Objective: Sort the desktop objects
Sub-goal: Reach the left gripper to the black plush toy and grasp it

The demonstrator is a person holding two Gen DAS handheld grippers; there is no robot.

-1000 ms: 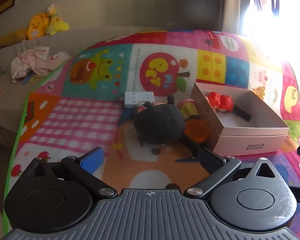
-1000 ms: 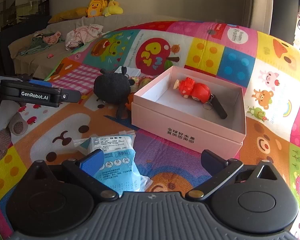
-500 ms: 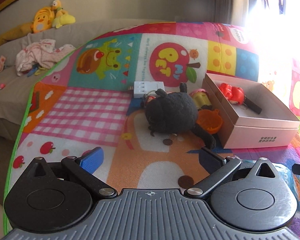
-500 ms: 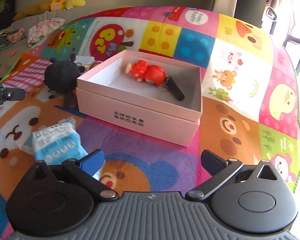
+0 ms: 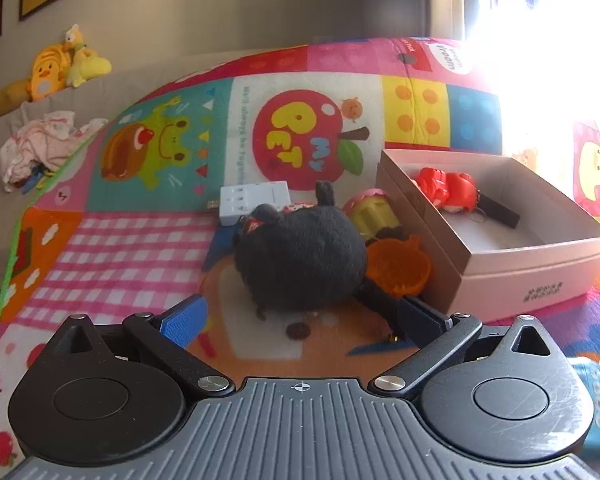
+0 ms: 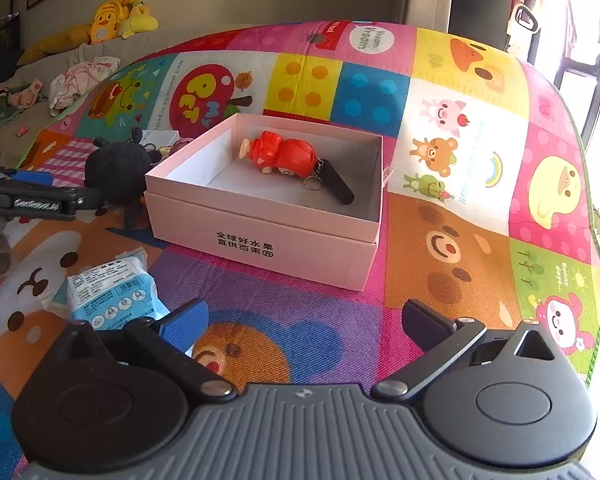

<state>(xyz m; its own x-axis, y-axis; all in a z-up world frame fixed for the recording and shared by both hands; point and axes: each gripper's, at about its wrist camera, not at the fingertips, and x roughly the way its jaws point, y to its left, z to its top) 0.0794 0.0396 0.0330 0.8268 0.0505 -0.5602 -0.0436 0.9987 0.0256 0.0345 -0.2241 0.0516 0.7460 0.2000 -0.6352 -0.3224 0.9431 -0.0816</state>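
Note:
A pink cardboard box point(image 6: 284, 248) point(image 5: 540, 276) lies open on the colourful play mat and holds a red toy keychain point(image 6: 284, 154) point(image 5: 446, 192). Left of the box a black plush toy point(image 5: 300, 256) point(image 6: 118, 168) lies among a white charger point(image 5: 254, 200), a pink and yellow toy cupcake point(image 5: 370, 212) and an orange cup point(image 5: 398, 266). My left gripper point(image 5: 300, 318) is open just in front of the plush, which sits between the fingertips' line and slightly beyond. My right gripper point(image 6: 304, 320) is open over the mat in front of the box, holding nothing.
A blue and white packet point(image 6: 114, 296) lies on the mat left of my right gripper. A sofa point(image 5: 4, 216) with clothes and yellow plush toys point(image 5: 66, 66) runs along the left. The mat's green edge point(image 6: 598, 280) drops off at the right.
My left gripper has moved closer to the black plush. My right gripper has swung right and back, so the box now sits centred ahead and the packet lies off to its left.

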